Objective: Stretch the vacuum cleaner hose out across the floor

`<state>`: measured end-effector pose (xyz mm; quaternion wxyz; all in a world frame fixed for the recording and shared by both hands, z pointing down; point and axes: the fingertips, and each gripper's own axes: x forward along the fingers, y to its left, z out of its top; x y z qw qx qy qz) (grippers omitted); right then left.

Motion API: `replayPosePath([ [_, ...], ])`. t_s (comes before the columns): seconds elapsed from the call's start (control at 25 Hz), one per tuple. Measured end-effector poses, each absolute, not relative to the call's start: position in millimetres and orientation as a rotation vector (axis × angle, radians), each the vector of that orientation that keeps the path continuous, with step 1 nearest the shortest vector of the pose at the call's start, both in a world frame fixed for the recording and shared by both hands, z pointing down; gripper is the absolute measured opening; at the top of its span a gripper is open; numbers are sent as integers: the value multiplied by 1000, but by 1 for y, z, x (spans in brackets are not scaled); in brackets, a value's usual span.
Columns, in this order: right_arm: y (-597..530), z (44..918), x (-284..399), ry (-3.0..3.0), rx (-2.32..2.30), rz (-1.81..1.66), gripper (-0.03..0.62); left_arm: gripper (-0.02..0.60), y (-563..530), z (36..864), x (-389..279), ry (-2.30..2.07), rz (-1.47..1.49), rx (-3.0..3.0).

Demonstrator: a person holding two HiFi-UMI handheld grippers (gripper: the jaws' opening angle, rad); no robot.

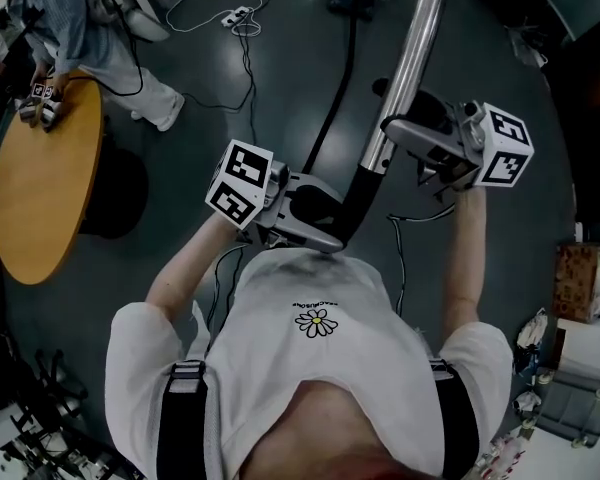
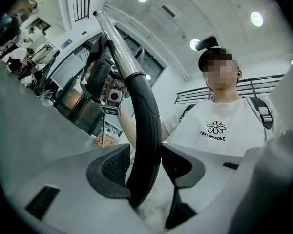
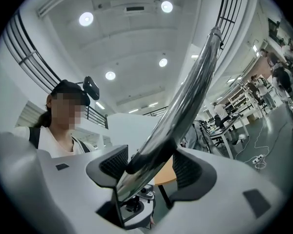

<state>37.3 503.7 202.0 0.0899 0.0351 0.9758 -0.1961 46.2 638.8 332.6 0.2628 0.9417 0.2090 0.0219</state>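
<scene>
— Where's the hose?
— It lies across the floor [image 1: 280,88] ahead: the hose [image 1: 330,108] runs up to the metal tube [image 3: 190,91] I'm holding.
— And your grip?
— My right gripper [image 3: 150,167] is clamped on the tube, and my left gripper [image 2: 146,167] on the black handle [image 2: 144,116]. I'd keep both tight and pull back steadily, low and straight.

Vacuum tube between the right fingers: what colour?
Shiny chrome silver tube; it shows best in the right gripper view.

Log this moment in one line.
left claw: shut on black handle | right claw: shut on chrome tube | hose: lying on floor
</scene>
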Motion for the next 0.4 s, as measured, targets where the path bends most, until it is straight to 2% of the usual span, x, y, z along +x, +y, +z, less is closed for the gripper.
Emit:
replayPosePath([
  [0.4,496,204,23,2877,92,-580,273,199,631,326,25,572,-81,2498],
])
